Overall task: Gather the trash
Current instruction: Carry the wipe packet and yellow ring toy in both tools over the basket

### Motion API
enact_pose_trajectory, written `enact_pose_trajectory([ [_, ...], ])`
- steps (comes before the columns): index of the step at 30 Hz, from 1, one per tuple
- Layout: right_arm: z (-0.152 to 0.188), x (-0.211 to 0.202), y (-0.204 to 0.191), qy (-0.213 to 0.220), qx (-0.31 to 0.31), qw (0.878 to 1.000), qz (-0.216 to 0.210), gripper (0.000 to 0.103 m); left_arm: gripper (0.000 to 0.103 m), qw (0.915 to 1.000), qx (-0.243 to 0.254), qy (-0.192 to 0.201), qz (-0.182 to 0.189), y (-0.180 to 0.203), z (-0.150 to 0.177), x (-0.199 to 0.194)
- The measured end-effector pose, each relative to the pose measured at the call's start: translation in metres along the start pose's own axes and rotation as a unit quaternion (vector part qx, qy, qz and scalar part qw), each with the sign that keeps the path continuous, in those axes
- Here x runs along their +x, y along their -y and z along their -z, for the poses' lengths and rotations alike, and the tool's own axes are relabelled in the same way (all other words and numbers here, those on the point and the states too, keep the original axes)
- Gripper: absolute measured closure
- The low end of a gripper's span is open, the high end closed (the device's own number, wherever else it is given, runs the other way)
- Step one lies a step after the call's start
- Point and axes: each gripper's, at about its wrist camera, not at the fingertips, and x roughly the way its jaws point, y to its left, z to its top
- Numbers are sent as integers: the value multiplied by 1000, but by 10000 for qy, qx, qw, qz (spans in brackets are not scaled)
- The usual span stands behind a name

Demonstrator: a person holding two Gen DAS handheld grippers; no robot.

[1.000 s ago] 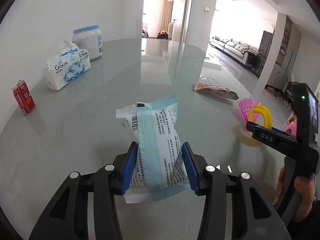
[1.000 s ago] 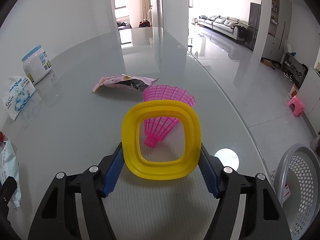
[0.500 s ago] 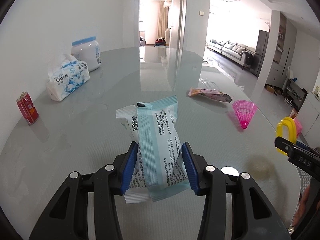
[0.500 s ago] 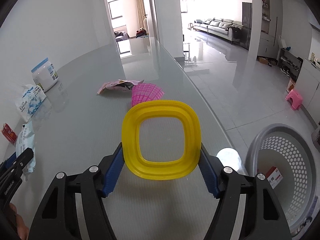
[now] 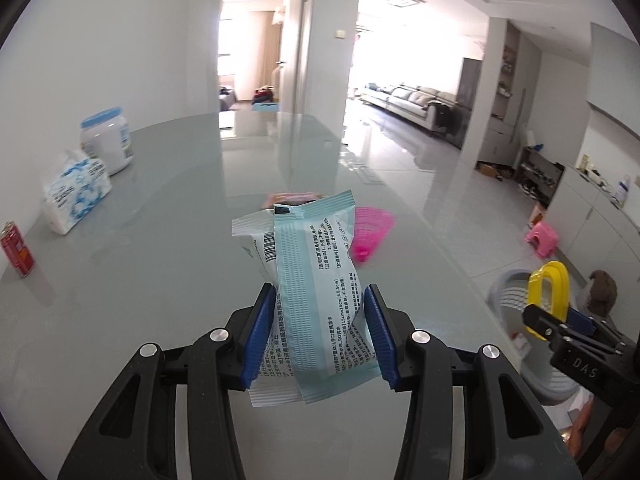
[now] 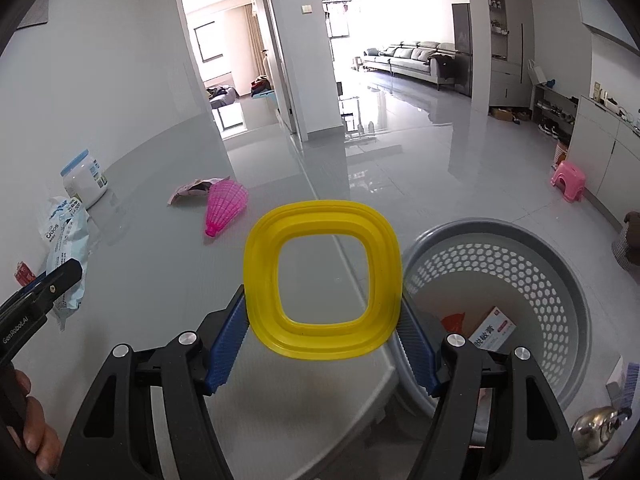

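Where left view blurs, basket holds box.

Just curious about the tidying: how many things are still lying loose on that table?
5: pink shuttlecock, snack wrapper behind it, tissue pack, white jar and red can along the wall side. More may be hidden.

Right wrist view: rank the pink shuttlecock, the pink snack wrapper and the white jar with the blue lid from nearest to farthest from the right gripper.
From the right gripper:
1. Pink shuttlecock, ahead-left on the table.
2. Pink snack wrapper, just behind the shuttlecock.
3. White jar, far left by the wall.
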Motion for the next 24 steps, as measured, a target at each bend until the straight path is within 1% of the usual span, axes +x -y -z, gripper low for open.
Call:
enact_pose_trajectory([
  [2,2,-11,13,127,81,9998,111,35,58,9997,139,17,189,21,-3,-3],
  [5,10,-30,43,276,356,9986,267,35,58,9985,351,63,404,48,-6,-5],
  [9,24,-47,86,303,753,9956,477,35,58,9955,659,80,675,87,-3,-6],
  [16,48,-67,151,337,1330,9877,756,35,58,9861,1226,-52,1117,157,8,4],
  [20,58,-71,177,356,1567,9832,870,35,58,9797,1504,-157,1319,193,16,14],
  [24,67,-70,198,353,1768,9794,910,35,58,9732,1764,-289,1444,220,26,28],
])
